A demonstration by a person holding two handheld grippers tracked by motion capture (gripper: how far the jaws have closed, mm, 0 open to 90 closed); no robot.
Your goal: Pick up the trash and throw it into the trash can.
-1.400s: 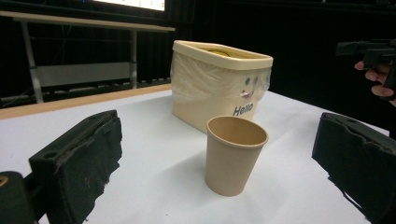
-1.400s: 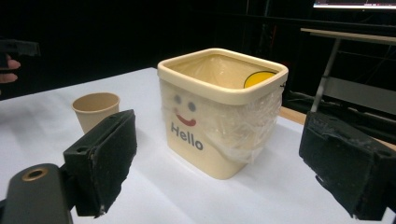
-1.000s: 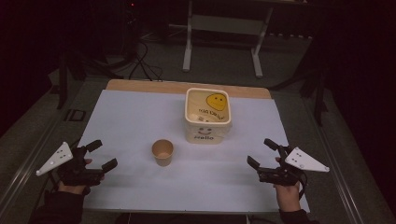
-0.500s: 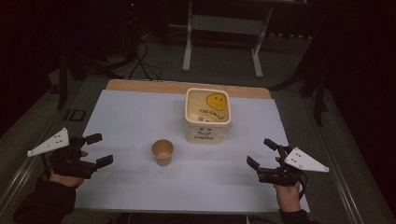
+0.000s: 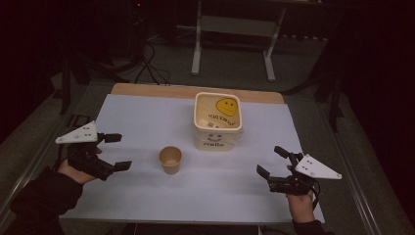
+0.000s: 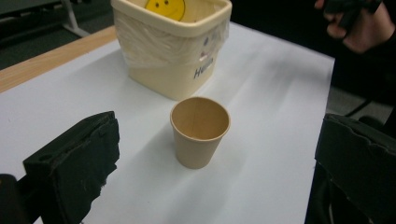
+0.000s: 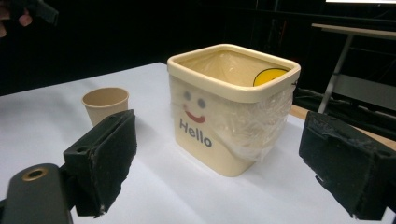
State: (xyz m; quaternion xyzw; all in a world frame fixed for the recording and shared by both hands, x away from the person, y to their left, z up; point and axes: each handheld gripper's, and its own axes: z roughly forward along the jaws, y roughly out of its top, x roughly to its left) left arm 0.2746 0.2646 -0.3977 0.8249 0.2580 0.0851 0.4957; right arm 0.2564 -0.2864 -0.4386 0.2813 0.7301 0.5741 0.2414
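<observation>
A small brown paper cup [image 5: 170, 159] [image 6: 200, 130] [image 7: 105, 105] stands upright and empty near the middle of the white table. Behind it and a little to the right is a cream square bin [image 5: 218, 122] [image 6: 173, 51] [image 7: 229, 107] lined with clear plastic, with a smiley and "Hello" on its front. My left gripper [image 5: 117, 152] hovers open to the left of the cup, jaws pointing at it, about a hand's width away. At the front right, my right gripper [image 5: 269, 160] is open and faces the bin. Neither holds anything.
White paper [image 5: 147, 117] covers the table, with a wooden strip [image 5: 161, 90] bare along the far edge. A metal stand [image 5: 232, 29] and cables [image 5: 147, 68] sit on the dark floor beyond. Rails run along both table sides.
My left gripper has risen and shifted forward and right, towards the cup. The right gripper, cup and bin have stayed put.
</observation>
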